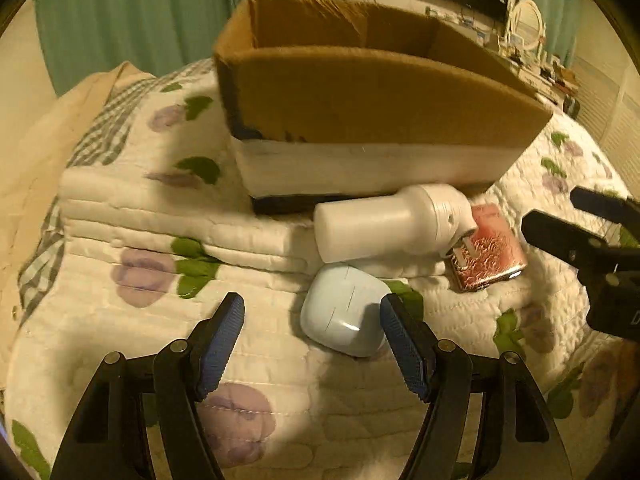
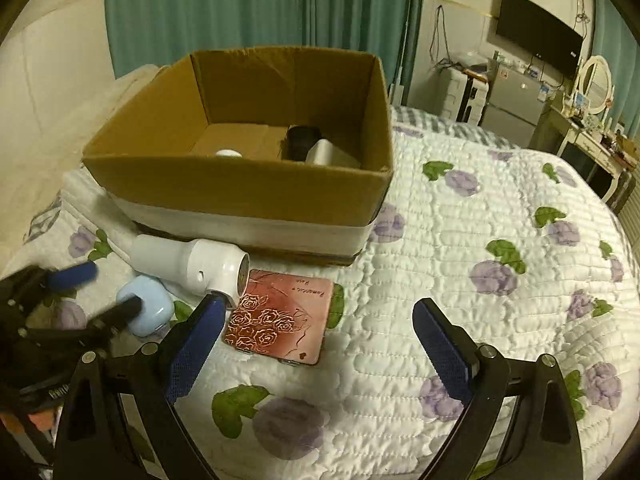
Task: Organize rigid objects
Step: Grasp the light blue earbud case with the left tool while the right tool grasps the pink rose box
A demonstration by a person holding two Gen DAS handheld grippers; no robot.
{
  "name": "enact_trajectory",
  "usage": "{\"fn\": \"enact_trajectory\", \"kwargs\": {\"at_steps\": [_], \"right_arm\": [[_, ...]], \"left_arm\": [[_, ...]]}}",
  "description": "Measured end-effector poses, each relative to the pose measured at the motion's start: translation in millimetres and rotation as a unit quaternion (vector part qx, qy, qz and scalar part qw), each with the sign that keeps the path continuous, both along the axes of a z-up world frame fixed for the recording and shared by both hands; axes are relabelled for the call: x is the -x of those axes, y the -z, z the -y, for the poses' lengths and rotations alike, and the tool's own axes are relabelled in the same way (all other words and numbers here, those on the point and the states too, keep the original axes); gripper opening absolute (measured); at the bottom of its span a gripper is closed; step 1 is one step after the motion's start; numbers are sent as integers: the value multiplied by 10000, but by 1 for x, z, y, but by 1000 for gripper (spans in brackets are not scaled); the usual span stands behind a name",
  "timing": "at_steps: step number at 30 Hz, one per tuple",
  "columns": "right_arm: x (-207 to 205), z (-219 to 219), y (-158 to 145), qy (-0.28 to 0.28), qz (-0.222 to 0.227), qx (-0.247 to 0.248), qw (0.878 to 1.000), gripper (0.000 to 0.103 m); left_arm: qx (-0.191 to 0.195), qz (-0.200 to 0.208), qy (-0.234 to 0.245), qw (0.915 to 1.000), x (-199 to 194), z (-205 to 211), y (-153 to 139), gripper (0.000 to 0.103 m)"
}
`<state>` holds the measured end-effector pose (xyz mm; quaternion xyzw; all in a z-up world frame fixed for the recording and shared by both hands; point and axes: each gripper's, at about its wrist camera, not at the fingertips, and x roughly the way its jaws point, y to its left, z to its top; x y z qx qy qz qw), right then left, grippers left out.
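A pale blue earbud case (image 1: 342,314) (image 2: 146,304) lies on the quilt, just ahead of my open left gripper (image 1: 312,310); its right fingertip overlaps the case's edge and nothing sits between the pads. Behind it lies a white handheld device (image 1: 388,224) (image 2: 192,266) on its side. A red tin with embossed roses (image 1: 488,252) (image 2: 280,316) rests flat beside it. My right gripper (image 2: 318,310) hangs open above the tin's right part, holding nothing. The cardboard box (image 1: 360,92) (image 2: 240,188) stands behind, with a black item (image 2: 302,140) and white items inside.
The flowered quilt (image 2: 480,260) stretches open to the right. A folded ridge of quilt (image 1: 160,216) lies left of the box. Green curtains (image 2: 240,4), a wall screen (image 2: 536,32) and a dresser with an oval mirror (image 2: 596,84) stand beyond the bed.
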<state>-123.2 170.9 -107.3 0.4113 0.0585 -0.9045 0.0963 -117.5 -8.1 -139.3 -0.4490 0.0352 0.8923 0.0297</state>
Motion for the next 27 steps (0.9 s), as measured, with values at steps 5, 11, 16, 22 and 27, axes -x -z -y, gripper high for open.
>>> {"fn": "enact_trajectory", "kwargs": {"at_steps": [5,11,16,22,27], "right_arm": [[3,3,6,3,86,-119,9999,95],[5,14,14,-126,170,-309,9993,95],[8,22,28,-279,391,-446,9978,95],[17,28,43,-311,610,-492,9964,95],[26,33,51,-334,698,-534,9956,95]], "left_arm": [[85,36,187,9998,1,-12,8,73],[213,44,403,9990,-4,-26,10,52],[122,-234,121,9996,-12,-16,-13,52],[-18,-468,-16,9989,-16,-7,-31,52],[-34,-463,-63,9989,-9,3,-31,52]]}}
